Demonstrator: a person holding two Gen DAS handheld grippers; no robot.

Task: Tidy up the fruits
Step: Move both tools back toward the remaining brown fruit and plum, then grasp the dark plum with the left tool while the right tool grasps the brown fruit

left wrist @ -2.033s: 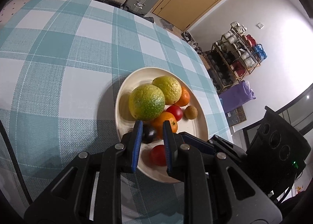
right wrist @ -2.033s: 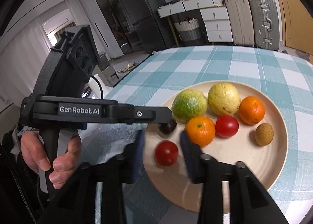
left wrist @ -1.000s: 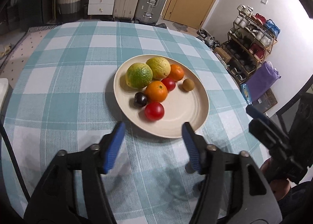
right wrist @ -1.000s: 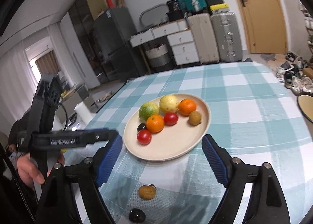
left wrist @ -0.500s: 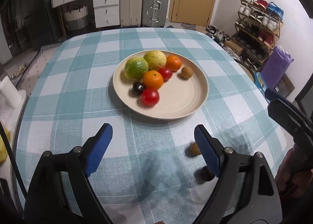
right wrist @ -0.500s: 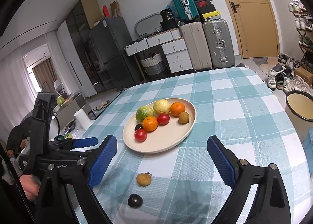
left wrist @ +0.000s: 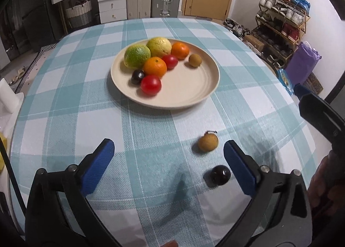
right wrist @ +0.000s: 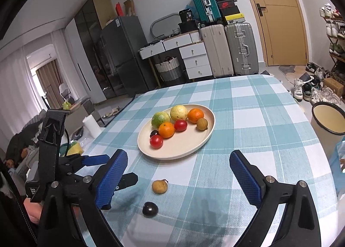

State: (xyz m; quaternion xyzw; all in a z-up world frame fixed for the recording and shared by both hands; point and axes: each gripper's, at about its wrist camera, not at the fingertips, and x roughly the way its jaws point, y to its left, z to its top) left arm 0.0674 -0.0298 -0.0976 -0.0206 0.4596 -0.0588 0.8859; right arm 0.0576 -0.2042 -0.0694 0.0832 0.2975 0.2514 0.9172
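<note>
1. Hovering above the worktop, both tongs gape wide and hold nothing: left tongs, right tongs.
2. Two loose fruits sit off the plate: a tan longan and a dark plum.
3. Key relation, left view: both loose fruits lie ahead and toward the right finger of the left tongs. The plum is just beside that finger's pad; the longan is a bit further out, plate-ward.
4. Right view: longan and plum sit ahead between the right tongs' fingers, left of centre, with the plum nearer the tongs.
5. Both fruits are roundish, with no long axis to align to. The longan's stub stem points toward the plate.
6. Judgement: either tongs can reach, and the fruits look better centred in the right tongs.
7. The plate lies well ahead of both tongs and holds two tomatoes, two oranges, a green citrus, a yellow citrus, a second longan and a second plum. Free space is on its near-right part.
8. Versus 2 s ago: the left tongs were narrow and right over the plate, by the plum there, and the right tongs straddled a tomato on the plate. Both have since pulled back and opened wide, bringing the loose pair into view.
</note>
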